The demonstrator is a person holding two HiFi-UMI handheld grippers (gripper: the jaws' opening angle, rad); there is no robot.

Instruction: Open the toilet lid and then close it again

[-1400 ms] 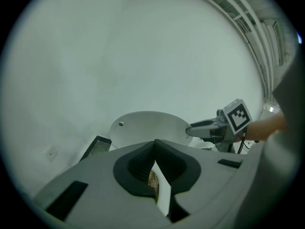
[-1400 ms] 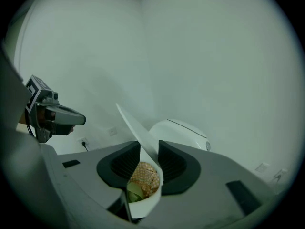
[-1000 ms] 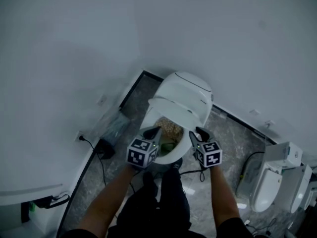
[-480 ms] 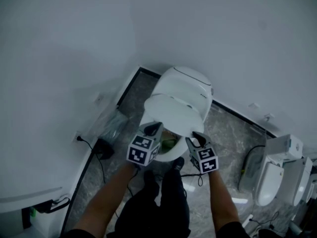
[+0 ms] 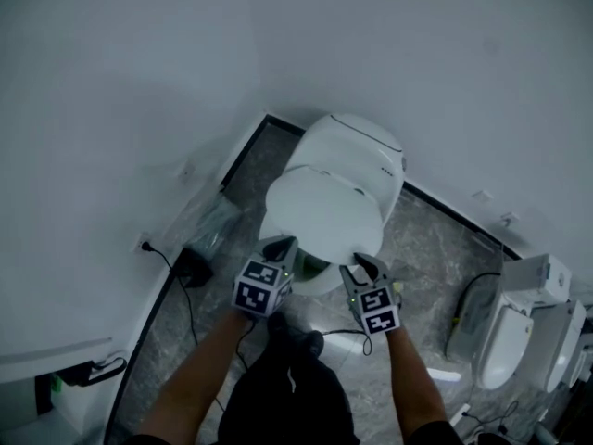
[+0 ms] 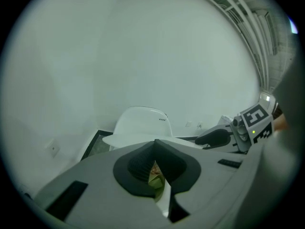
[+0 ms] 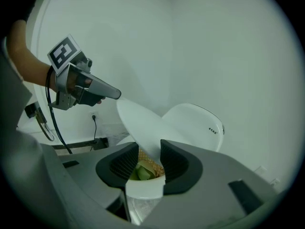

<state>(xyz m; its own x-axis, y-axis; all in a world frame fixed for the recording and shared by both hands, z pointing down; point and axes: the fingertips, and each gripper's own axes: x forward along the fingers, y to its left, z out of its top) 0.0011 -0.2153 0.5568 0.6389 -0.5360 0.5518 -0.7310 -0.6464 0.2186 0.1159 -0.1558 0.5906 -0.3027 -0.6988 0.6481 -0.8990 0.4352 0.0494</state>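
In toilet bowl (image 5: 324, 286) | tan-green matter (image 7: 144, 169) (kind unclear) | lid (image 5: 324, 213) tilted above

No word, brand or number can be read anywhere. In the head view the toilet's rear housing (image 5: 357, 151) bears a short row of small dark marks (image 5: 383, 177) near its four o'clock edge, too small to tell as letters or symbols. One marker cube (image 5: 262, 286) at the toilet's seven o'clock and the other cube (image 5: 375, 310) at its five o'clock show only black-and-white square patterns, not writing.
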